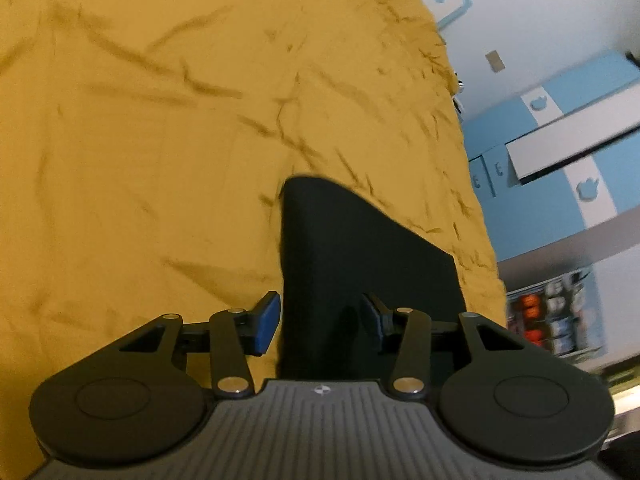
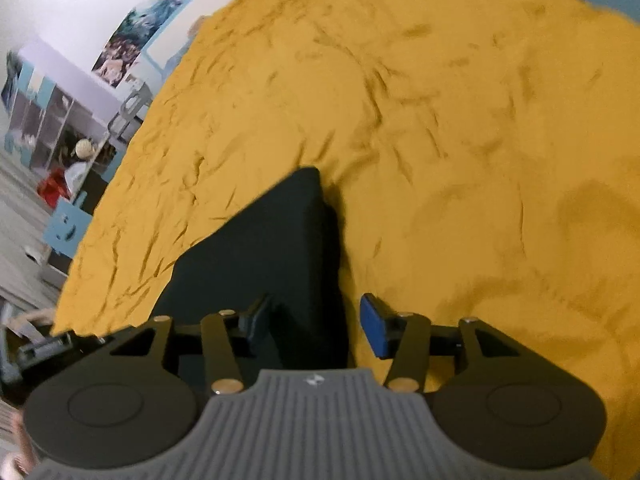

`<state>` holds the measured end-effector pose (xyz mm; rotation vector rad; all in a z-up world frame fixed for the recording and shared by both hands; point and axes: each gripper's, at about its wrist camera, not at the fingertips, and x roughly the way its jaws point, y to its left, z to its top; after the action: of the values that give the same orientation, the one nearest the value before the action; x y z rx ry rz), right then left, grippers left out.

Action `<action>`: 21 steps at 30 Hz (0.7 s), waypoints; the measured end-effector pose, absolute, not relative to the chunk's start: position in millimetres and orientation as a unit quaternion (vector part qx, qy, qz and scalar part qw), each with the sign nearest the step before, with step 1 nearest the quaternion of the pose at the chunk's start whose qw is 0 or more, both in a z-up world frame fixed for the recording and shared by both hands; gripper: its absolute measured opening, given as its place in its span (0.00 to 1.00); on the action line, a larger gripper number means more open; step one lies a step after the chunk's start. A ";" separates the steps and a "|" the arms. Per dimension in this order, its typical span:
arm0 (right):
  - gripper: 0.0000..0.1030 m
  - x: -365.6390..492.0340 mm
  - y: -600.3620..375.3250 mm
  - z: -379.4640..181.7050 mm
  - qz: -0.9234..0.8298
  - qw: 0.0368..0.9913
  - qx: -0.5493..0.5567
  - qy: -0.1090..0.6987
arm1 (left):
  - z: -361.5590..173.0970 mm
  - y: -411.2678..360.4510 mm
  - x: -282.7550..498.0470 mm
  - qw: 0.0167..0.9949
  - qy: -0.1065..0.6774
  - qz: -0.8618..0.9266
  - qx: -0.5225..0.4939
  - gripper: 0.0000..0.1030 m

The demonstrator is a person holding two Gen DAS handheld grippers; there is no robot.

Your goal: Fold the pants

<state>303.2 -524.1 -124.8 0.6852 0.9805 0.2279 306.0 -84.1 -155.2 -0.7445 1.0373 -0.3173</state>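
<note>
We're right over the bed here, both cameras tipped downward at a wrinkled mustard-yellow bedspread (image 1: 160, 140) that fills most of each view. The pants (image 1: 360, 264), dark and nearly black, lie flat on that spread as a folded slab with clean straight edges and one corner pointing away from us. From the left wrist we see the left gripper (image 1: 320, 322) with its jaws parted: the blue-padded finger (image 1: 267, 324) sits over bare yellow cloth just off the pants' left edge, the other finger sits over the dark fabric, and neither pad is pressing on anything. Over to the right wrist, and the same story mirrored: the right gripper (image 2: 316, 326) stands released, one finger over the pants (image 2: 260, 256), the blue-padded finger (image 2: 374, 330) over the bedspread (image 2: 460, 120) just past the pants' right edge. So the pants run underneath both tools, gripped by neither. Out at the edges we catch blue-and-white furniture (image 1: 560, 140) past the bed on the left camera, and on the right camera a white wall with pictures (image 2: 132, 36) and an open shelf unit (image 2: 52, 120), all rather blurred.
</note>
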 end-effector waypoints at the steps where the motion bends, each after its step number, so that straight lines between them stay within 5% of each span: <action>1: 0.47 304.0 -527.5 -130.1 0.110 0.812 0.339 0.461 | -160.1 -83.0 307.9 0.785 0.486 -0.146 -0.355 0.53; 11: 0.46 323.7 -531.6 -163.1 0.131 0.764 0.409 0.482 | -181.8 -85.5 322.7 0.776 0.486 -0.148 -0.373 0.54; 21: 0.27 339.5 -525.3 -171.4 0.142 0.745 0.421 0.498 | -184.6 -87.9 325.7 0.774 0.489 -0.166 -0.366 0.32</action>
<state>339.5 -525.3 -171.4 0.9212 1.0903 0.3105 325.7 -87.9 -184.6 -0.7924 1.0584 -0.3596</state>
